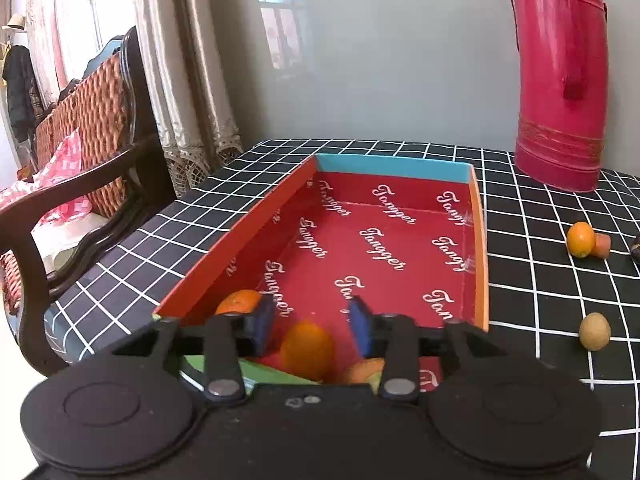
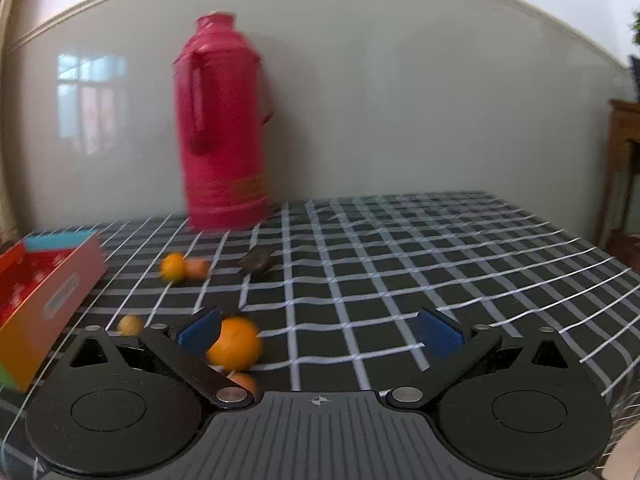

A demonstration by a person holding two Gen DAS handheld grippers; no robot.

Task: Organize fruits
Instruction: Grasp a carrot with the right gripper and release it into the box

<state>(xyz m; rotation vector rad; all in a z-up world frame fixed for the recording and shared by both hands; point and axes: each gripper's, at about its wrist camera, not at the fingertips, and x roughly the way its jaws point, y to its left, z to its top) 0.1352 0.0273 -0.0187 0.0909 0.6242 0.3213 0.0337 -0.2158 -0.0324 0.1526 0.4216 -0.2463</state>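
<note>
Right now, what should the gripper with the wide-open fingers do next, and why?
Probably the right gripper should slide a bit left and close on the orange. Its jaws stand wide open, and the orange lies on the checked tablecloth by the left finger, off centre, still outside the red box.

Far half of the box [image 1: 400,240] lies bare (thermos [image 1: 560,80] stands beyond).

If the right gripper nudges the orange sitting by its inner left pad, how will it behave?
The orange looks round and smooth, so it would probably roll across the checked tablecloth instead of sliding. It seems firm enough to take a squeeze. The right gripper stands wide open, so an off-centre touch may push it away.
</note>
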